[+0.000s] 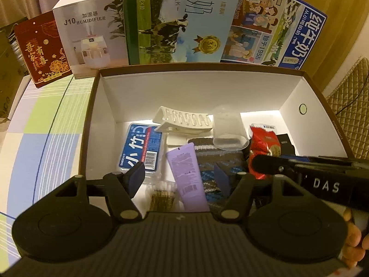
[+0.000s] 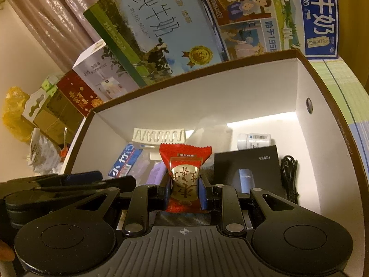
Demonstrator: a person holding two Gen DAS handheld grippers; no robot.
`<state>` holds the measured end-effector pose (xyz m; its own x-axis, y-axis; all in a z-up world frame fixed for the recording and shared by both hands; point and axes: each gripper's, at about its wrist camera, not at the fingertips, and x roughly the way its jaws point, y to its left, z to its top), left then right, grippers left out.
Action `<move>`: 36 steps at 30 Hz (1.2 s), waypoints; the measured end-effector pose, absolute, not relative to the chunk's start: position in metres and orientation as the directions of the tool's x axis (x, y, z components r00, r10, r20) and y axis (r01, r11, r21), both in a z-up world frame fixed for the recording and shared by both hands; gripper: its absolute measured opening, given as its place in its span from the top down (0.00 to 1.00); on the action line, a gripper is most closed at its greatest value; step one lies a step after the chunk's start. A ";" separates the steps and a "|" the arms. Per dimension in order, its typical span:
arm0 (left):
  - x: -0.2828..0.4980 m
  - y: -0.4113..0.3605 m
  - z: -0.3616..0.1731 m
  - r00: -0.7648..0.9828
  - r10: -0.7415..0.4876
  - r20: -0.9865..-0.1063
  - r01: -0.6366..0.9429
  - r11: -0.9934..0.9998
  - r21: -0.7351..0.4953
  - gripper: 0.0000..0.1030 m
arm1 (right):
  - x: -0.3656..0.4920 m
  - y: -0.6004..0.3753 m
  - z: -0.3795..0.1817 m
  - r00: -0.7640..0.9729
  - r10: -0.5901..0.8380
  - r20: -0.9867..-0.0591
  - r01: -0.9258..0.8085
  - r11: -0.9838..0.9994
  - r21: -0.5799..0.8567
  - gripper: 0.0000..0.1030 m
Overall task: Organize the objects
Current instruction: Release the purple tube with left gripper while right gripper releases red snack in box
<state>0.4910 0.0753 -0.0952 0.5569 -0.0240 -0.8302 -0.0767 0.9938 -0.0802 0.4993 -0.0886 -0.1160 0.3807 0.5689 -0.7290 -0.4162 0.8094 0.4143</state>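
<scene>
Right gripper [image 2: 184, 190] squeezes shiny red snack packet [image 2: 184, 175] inside white-walled cardboard box [image 2: 207, 97]; left gripper [image 1: 178, 175] wide open above purple tube [image 1: 188, 177]. Far right corner bare.

Both wrist views look closely down into one open box [image 1: 318, 106].
</scene>
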 end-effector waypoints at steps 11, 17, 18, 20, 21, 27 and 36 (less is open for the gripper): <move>0.489 0.078 -0.092 0.571 -0.022 -0.820 -0.075 0.994 -0.079 0.29 | 0.501 -0.092 -0.114 0.413 0.557 -0.721 -0.412 0.820 0.397 0.48; 0.488 0.078 -0.091 0.581 -0.012 -0.814 -0.078 0.994 -0.071 0.19 | 0.499 -0.100 -0.113 0.421 0.538 -0.730 -0.386 0.835 0.393 0.33; 0.487 0.078 -0.090 0.581 -0.013 -0.814 -0.078 0.994 -0.071 0.19 | 0.499 -0.101 -0.113 0.422 0.534 -0.733 -0.381 0.838 0.391 0.30; 0.487 0.078 -0.090 0.581 -0.012 -0.814 -0.079 0.994 -0.071 0.17 | 0.497 -0.104 -0.111 0.429 0.525 -0.735 -0.375 0.844 0.383 0.24; 0.486 0.079 -0.089 0.581 -0.011 -0.814 -0.079 0.994 -0.070 0.16 | 0.496 -0.105 -0.110 0.433 0.520 -0.736 -0.372 0.847 0.380 0.19; 0.478 0.077 -0.084 0.593 0.001 -0.805 -0.082 0.995 -0.059 0.09 | 0.488 -0.113 -0.105 0.456 0.487 -0.745 -0.357 0.867 0.348 0.02; 0.462 0.077 -0.073 0.608 0.006 -0.794 -0.087 0.994 -0.059 0.04 | 0.471 -0.122 -0.097 0.480 0.465 -0.744 -0.346 0.880 0.326 0.02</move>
